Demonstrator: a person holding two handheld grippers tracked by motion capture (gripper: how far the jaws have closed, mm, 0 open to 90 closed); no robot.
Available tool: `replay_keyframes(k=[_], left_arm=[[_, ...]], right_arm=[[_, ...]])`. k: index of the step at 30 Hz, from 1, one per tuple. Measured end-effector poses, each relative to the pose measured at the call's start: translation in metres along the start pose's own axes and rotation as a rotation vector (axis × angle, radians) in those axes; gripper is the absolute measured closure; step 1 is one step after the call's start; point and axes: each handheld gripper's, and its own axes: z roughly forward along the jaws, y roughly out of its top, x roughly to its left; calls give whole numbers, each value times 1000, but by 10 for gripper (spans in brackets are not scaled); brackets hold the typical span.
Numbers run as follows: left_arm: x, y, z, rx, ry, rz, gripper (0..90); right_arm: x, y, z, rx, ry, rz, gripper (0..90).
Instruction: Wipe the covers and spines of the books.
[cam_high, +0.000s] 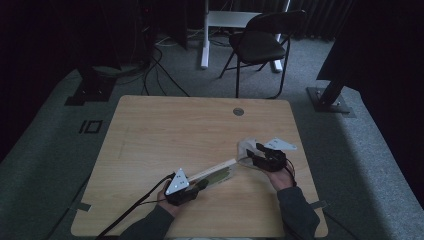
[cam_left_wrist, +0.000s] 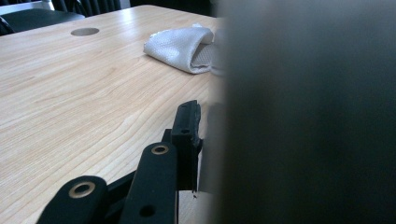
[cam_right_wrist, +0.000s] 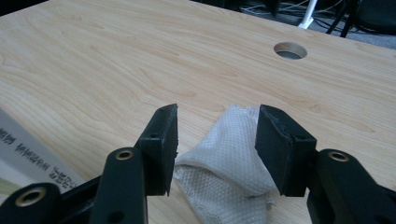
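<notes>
A long flat pack (cam_high: 217, 174) with a green and white printed face lies slanted on the wooden table (cam_high: 165, 130). My left gripper (cam_high: 200, 184) is shut on its near end. In the left gripper view the pack is a dark blur (cam_left_wrist: 303, 116) pressed against the one visible finger (cam_left_wrist: 187, 130). A folded white mesh cloth (cam_high: 245, 146) lies at the pack's far end. My right gripper (cam_right_wrist: 217, 140) stands open over the cloth (cam_right_wrist: 229, 158), one jaw on either side of it. The pack's printed corner (cam_right_wrist: 23, 154) shows at the lower left of that view.
A round cable hole (cam_high: 238, 111) sits near the table's far edge. Behind the table stand a black chair (cam_high: 260, 42) and a white desk leg (cam_high: 204, 35). Dark stand bases (cam_high: 330, 100) and cables (cam_high: 160, 75) lie on the grey carpet.
</notes>
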Motion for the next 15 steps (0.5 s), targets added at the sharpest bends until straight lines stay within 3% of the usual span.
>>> replay_keyframes(k=[7,15], left_arm=[[0,0,0,0,0,0,707],[0,0,0,-1,0,1,708]], right_arm=[[-4,-1,4,6,-2,16,464],[-7,-6,15,55,-12,17,441]])
